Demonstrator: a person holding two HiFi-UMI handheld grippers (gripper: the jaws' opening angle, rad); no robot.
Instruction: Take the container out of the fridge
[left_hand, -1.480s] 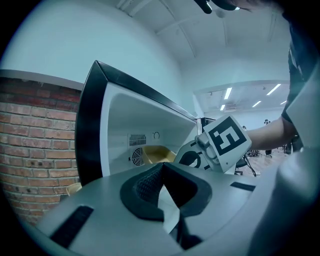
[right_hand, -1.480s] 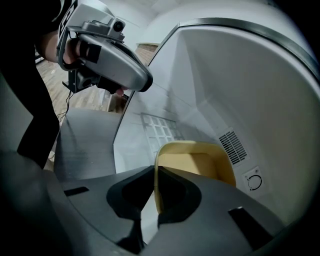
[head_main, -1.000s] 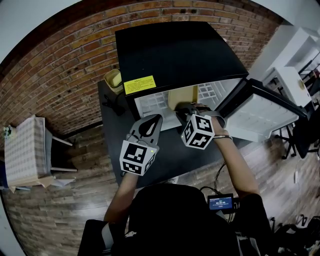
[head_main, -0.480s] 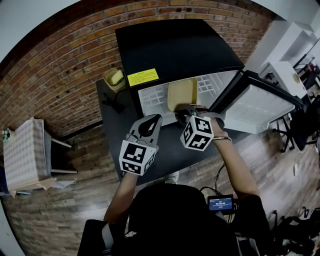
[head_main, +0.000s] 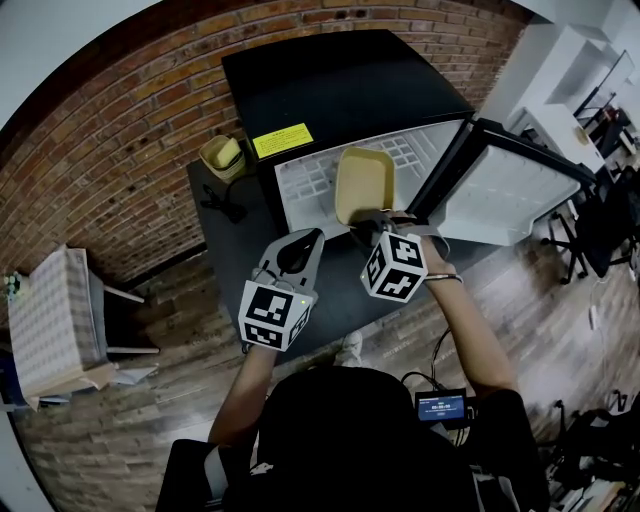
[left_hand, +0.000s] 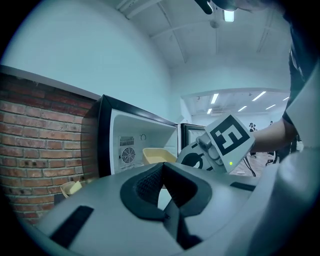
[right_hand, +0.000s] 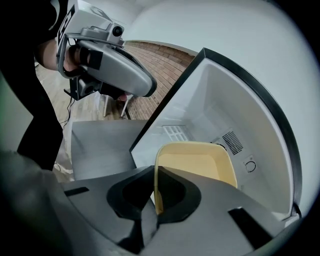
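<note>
A pale yellow container (head_main: 365, 183) rests on the white shelf of the small black fridge (head_main: 340, 90), whose door (head_main: 500, 195) stands open to the right. My right gripper (head_main: 368, 226) is shut on the container's near rim. In the right gripper view the rim (right_hand: 156, 185) runs between the two jaws of the right gripper (right_hand: 156, 197), and the tray's inside (right_hand: 195, 167) looks empty. My left gripper (head_main: 300, 246) hovers over the dark table in front of the fridge, shut and holding nothing. Its own view shows the left gripper (left_hand: 163, 186) shut and the container (left_hand: 157, 155) beyond.
The fridge stands on a dark table (head_main: 330, 305) against a brick wall. On the table left of the fridge sit a small yellow bowl (head_main: 224, 155) and a black object (head_main: 222, 205). A checked stool (head_main: 55, 300) stands on the wooden floor at left.
More of the container now shows past the fridge's top edge, with the right gripper still on its rim. The open door looks swung wider. The left gripper has barely moved.
</note>
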